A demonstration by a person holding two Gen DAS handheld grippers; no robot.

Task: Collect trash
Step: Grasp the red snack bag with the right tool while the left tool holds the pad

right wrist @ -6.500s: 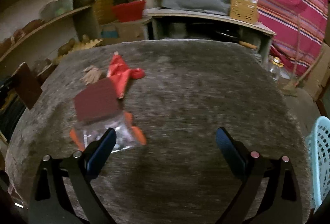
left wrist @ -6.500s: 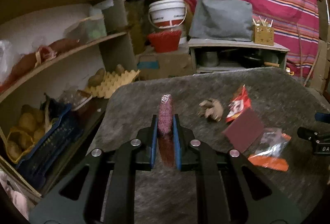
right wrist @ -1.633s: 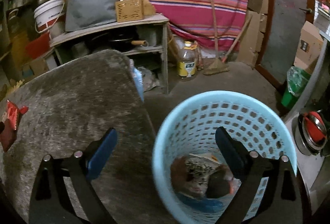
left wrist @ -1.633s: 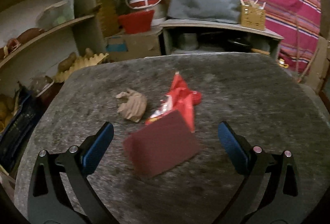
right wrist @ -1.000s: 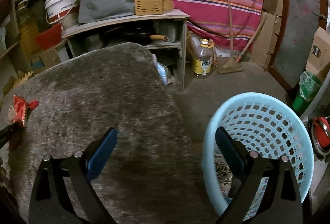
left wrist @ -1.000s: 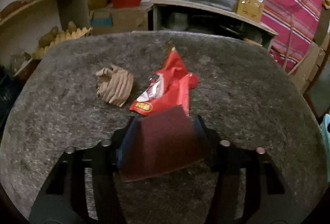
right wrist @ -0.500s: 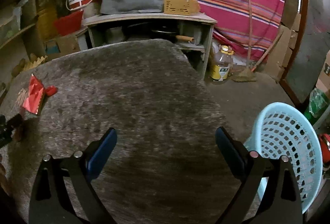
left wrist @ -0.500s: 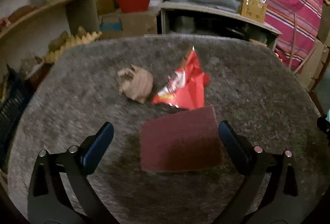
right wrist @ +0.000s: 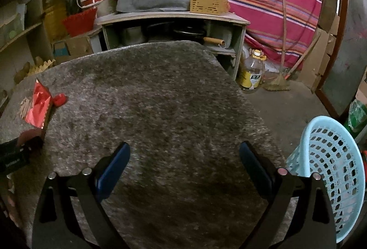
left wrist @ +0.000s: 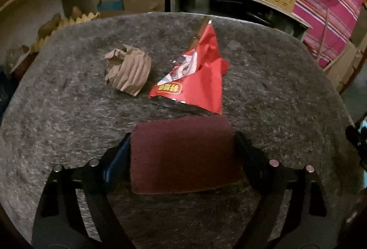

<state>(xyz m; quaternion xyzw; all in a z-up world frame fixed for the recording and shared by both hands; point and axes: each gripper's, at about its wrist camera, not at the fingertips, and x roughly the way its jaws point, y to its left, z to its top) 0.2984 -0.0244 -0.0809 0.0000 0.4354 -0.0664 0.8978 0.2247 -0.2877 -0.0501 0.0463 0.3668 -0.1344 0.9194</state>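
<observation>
The maroon scouring pad lies flat on the grey bench. The left gripper, jaws just reopened then narrowing, now brackets it edge to edge, seemingly retrying the pickup. The right gripper gapes empty.

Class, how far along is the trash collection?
Done: cannot tell; the inside of the blue basket is hidden. In hand: the left gripper jaws have just been closing on the maroon pad between them. Left: red wrapper, crumpled brown paper. The right gripper is open, empty.
</observation>
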